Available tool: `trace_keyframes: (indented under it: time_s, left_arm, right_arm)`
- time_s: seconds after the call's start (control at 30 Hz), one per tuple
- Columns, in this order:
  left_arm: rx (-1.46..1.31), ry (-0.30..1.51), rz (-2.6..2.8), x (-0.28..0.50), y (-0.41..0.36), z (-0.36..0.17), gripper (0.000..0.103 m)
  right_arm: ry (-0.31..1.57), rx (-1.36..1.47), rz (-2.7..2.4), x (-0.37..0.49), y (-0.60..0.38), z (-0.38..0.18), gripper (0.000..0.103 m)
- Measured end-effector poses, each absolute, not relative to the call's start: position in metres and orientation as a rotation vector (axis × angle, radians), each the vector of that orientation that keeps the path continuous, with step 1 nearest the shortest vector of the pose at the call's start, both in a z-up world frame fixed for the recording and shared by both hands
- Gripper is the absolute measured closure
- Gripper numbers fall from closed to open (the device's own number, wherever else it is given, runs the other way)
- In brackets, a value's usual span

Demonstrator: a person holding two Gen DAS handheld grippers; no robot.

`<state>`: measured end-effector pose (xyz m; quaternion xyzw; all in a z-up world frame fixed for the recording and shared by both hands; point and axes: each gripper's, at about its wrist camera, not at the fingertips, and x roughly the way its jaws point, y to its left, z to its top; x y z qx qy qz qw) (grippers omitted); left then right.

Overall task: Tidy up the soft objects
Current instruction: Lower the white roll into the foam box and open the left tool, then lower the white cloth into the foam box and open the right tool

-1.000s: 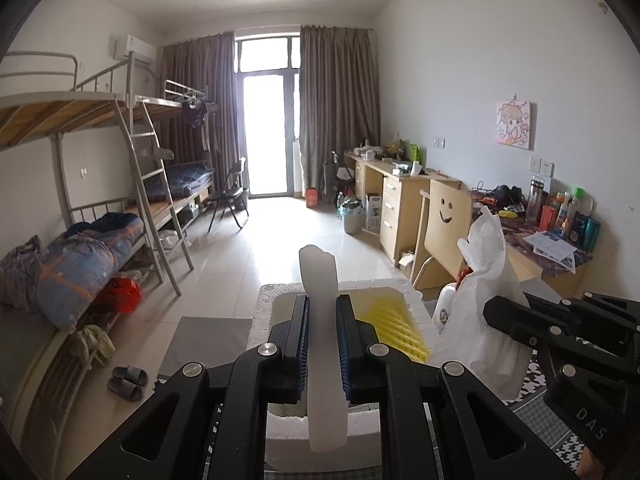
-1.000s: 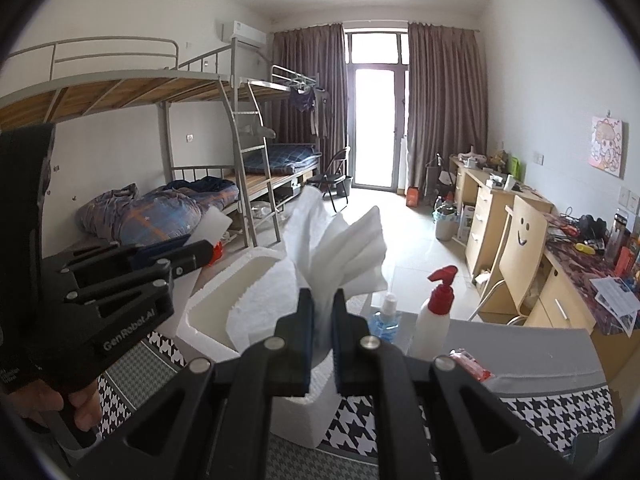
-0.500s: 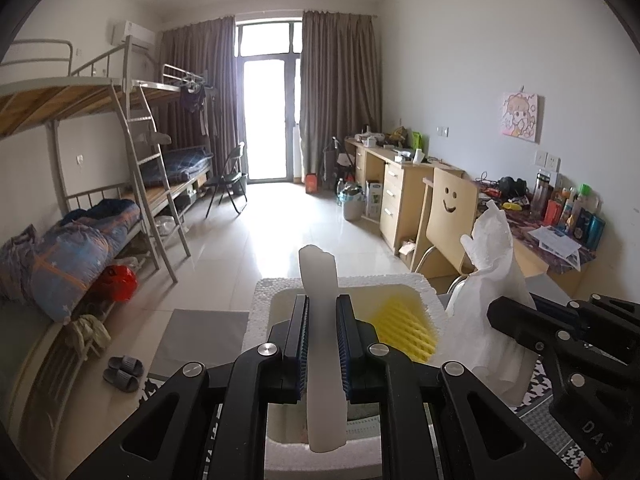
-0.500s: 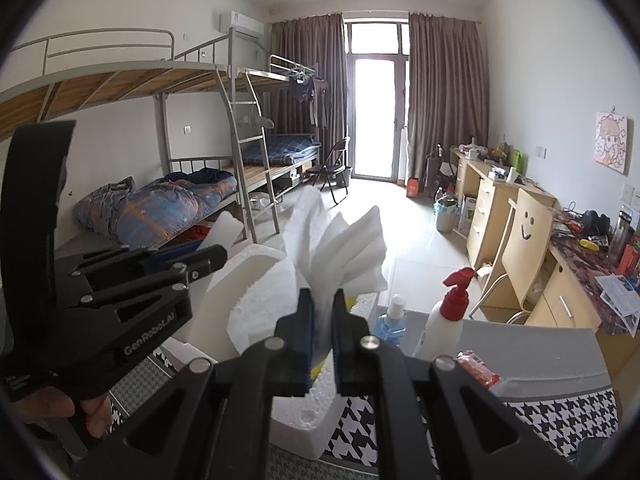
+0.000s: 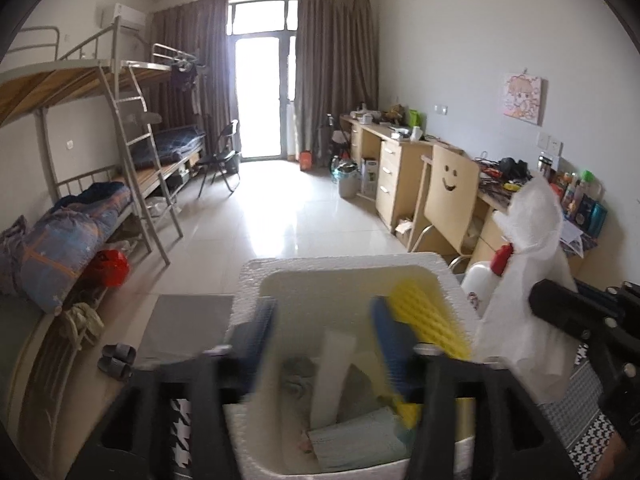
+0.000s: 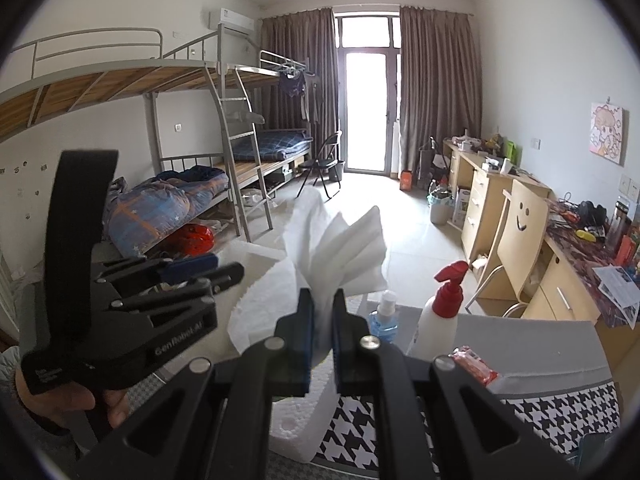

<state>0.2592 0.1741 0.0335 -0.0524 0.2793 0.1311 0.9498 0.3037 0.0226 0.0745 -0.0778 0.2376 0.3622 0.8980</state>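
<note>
The long white foam strip (image 5: 334,376) stands nearly upright inside the white polystyrene box (image 5: 344,264), its long axis leaning slightly, lower end among the soft pieces on the box floor beside a yellow ridged sponge (image 5: 430,316). It sits between the blurred fingers of the left gripper (image 5: 324,344), whose jaws have just been opening and stand clear of it. The right gripper (image 6: 322,322) is pinched on a crumpled white paper towel (image 6: 340,244) fanning upward, near a red-pump white bottle (image 6: 440,320).
</note>
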Motion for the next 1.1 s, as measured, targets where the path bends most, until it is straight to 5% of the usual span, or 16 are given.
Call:
trace_keyframes:
  time_s: [0.33, 1.1]
  left_arm:
    - [-0.078, 0.502, 0.37, 0.235, 0.179, 0.044, 0.004]
    - [-0.112, 0.466, 0.482, 0.198, 0.206, 0.047, 0.001]
  right_arm:
    - [0.493, -0.168, 0.748, 0.303, 0.026, 0.073, 0.092]
    - [0.522, -0.196, 0.82, 0.304, 0.059, 0.066, 0.092]
